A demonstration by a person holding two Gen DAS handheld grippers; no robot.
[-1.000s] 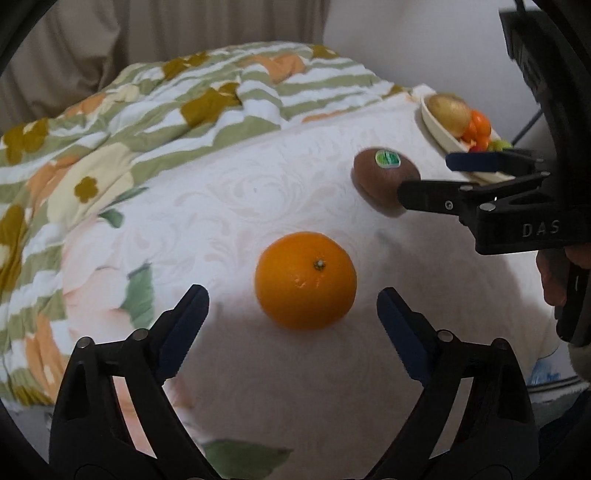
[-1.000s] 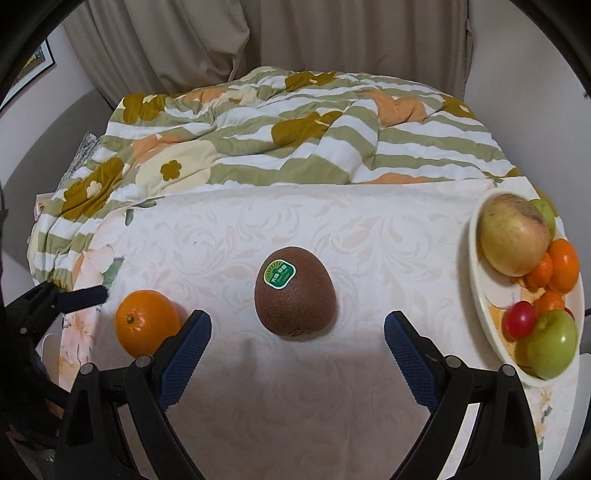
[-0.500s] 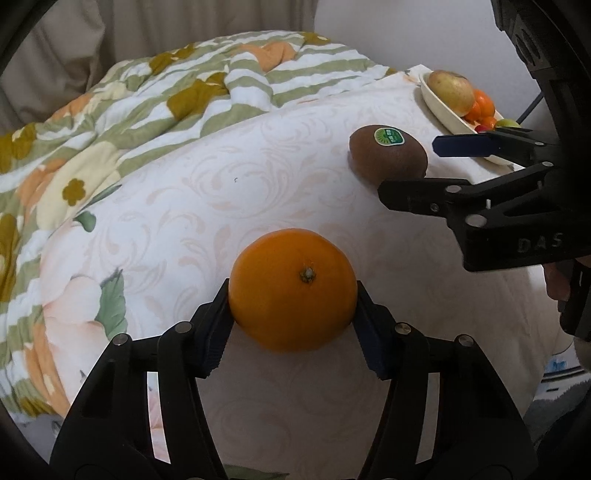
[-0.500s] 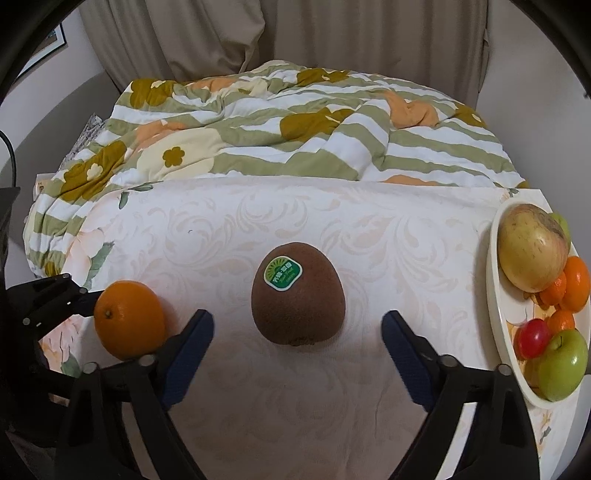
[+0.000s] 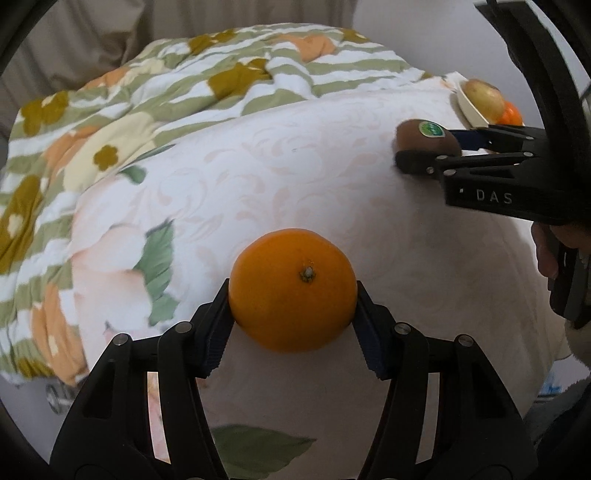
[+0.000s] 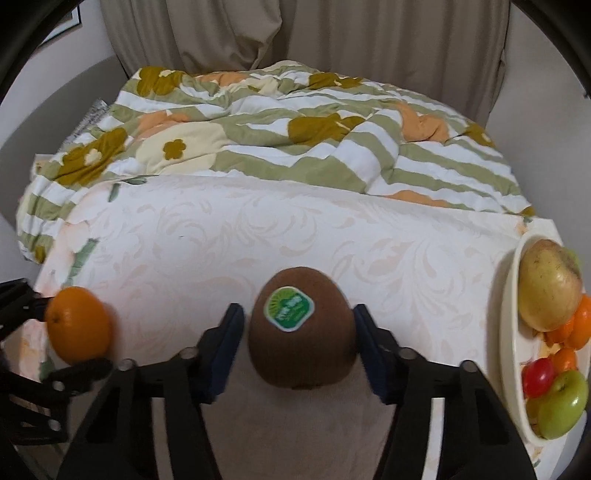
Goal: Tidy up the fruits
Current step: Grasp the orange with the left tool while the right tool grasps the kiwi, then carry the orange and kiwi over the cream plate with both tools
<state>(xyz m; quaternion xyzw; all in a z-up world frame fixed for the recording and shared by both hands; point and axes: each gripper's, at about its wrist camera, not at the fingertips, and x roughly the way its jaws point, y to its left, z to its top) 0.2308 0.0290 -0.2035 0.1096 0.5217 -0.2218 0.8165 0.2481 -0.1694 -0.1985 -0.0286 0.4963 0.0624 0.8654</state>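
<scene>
My left gripper [image 5: 292,325] is shut on an orange [image 5: 292,290], held just above the white patterned cloth [image 5: 258,184]. The orange also shows at the left of the right wrist view [image 6: 78,325]. My right gripper [image 6: 299,350] has closed around a brown kiwi [image 6: 301,328] with a green sticker; both blue pads sit at its sides. The kiwi also shows in the left wrist view [image 5: 428,137] between the right gripper's fingers. A cream fruit bowl [image 6: 511,332] at the right holds a yellowish apple [image 6: 548,286], a green apple [image 6: 561,404] and small orange and red fruits.
A green-striped floral quilt [image 6: 295,125] lies bunched behind the white cloth. Beige curtains [image 6: 295,33] hang behind it. The bowl sits at the cloth's right edge, near a wall.
My left gripper closed on the orange and lifted it slightly. My right gripper moved forward and closed around the kiwi.
</scene>
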